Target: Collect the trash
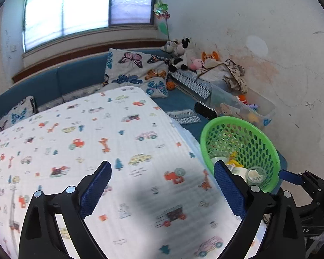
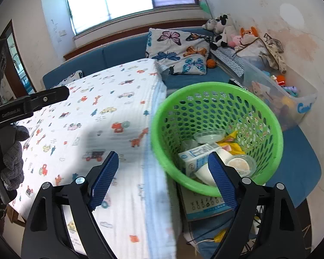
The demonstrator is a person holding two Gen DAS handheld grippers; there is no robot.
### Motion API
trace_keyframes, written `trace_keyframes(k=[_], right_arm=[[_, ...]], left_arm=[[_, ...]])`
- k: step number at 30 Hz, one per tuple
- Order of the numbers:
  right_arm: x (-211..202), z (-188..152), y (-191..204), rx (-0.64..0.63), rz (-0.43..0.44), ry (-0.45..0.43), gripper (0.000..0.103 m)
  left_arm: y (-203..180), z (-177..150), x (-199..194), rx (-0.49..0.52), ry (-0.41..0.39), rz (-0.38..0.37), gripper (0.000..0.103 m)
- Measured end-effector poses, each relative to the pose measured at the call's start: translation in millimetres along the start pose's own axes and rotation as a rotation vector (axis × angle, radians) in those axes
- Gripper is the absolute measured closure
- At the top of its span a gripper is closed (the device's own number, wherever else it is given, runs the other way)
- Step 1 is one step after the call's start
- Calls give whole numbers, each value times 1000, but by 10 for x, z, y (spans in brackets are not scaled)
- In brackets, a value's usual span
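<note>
Just beyond right claw [image 2: 163, 161]: trash-filled basket [image 2: 162, 151]

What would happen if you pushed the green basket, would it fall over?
The green basket looks like thin plastic full of holes, so it is probably light and would slide or tip easily. It already seems to lean, resting on the blue cushion beside the bed. The milk carton and cups inside add only a little weight, so a hard push might spill them.
</note>
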State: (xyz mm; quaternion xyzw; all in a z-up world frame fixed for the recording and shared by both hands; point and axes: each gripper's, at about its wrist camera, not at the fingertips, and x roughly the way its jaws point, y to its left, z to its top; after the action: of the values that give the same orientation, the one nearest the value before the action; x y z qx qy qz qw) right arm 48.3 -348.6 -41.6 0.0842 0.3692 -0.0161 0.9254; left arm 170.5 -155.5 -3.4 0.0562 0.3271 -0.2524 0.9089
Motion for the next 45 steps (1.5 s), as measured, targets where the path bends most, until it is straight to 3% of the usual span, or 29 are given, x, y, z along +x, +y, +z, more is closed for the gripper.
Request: trace_keyframes(k=[15,22,45], right_arm=[[-47,-63,430,-78,-32,-21,5],[-74,-100,573,-68,-21,-23,5],[-337,-255,851,-93,-35,-88,4]], left_arm=[[400,-416,-472,-27,-31,124,8],[381,-580,-749,22,-87,214,8],[550,-954,-1202,-44,-176,296,8]])
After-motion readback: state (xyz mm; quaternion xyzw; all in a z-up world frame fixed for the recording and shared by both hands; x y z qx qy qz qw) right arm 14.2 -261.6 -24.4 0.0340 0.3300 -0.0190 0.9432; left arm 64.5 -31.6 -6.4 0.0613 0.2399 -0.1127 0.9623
